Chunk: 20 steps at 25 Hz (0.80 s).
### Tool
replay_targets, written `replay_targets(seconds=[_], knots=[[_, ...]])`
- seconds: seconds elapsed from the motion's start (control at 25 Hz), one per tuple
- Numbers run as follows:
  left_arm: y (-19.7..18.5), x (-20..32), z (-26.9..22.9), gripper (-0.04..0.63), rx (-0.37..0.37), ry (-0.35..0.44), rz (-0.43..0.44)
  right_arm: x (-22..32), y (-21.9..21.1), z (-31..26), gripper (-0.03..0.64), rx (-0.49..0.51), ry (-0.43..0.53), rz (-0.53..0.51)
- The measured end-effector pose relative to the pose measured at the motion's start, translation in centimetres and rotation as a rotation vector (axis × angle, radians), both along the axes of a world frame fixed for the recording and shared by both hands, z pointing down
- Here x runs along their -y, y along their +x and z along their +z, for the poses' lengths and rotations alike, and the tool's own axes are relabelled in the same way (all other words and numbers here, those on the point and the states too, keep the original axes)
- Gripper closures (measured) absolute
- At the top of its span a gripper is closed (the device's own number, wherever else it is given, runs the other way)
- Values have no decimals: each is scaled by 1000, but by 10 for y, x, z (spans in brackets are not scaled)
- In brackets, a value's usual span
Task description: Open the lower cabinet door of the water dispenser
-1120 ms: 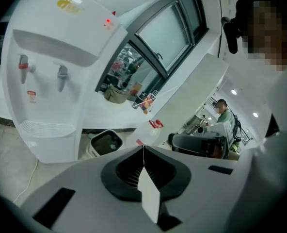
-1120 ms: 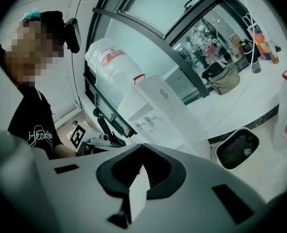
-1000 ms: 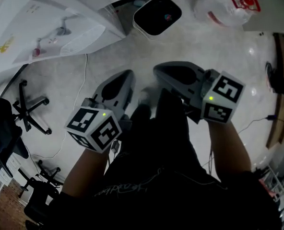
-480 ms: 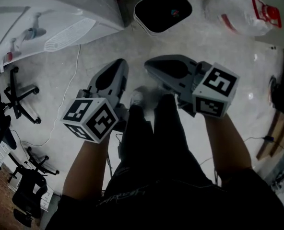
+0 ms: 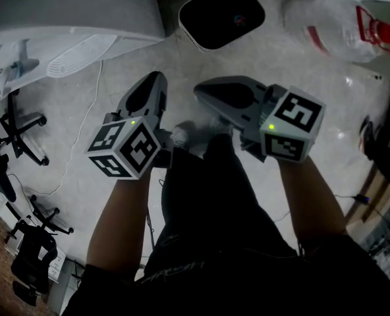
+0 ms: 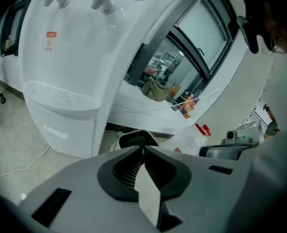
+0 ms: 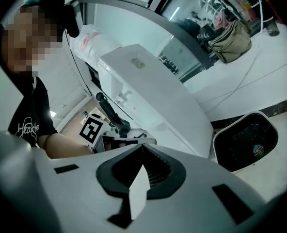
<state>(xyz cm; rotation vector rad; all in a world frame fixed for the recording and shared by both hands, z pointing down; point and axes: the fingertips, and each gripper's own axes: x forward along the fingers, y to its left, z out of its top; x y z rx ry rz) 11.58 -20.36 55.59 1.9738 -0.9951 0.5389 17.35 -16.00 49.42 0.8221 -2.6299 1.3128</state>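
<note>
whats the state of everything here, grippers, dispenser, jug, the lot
left gripper: shut, nothing between the jaws
right gripper: shut, nothing between the jaws
water dispenser: upright, lower door looks shut, neither gripper touching it
water jug: lying on its side on the floor
white bin: standing on the floor, dark top facing up

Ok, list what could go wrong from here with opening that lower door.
1. The left hand-held gripper and right hand-held gripper are both shut and empty; unless one opens, it may just bump the door of the dispenser.
2. A cable lies on the floor by the dispenser; a foot could snag it.
3. The box on the floor nearby might block the door's swing.
</note>
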Motion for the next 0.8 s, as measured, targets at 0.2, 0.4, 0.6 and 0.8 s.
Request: replay_targets(seconds=[0.2,0.4,0.6,0.8], knots=[[-1,20,17,583,48,17,-72,7,16,10,603,-17,-22,-23],[-9,37,37,514,110,37,-138,13,28,20,603,1,-42,-13],[-17,53,58,445,169,37,-199,13,33,29,603,10,-74,-28],[-20,61,75,360,183,35,-261,6,41,37,603,-1,-82,-35]])
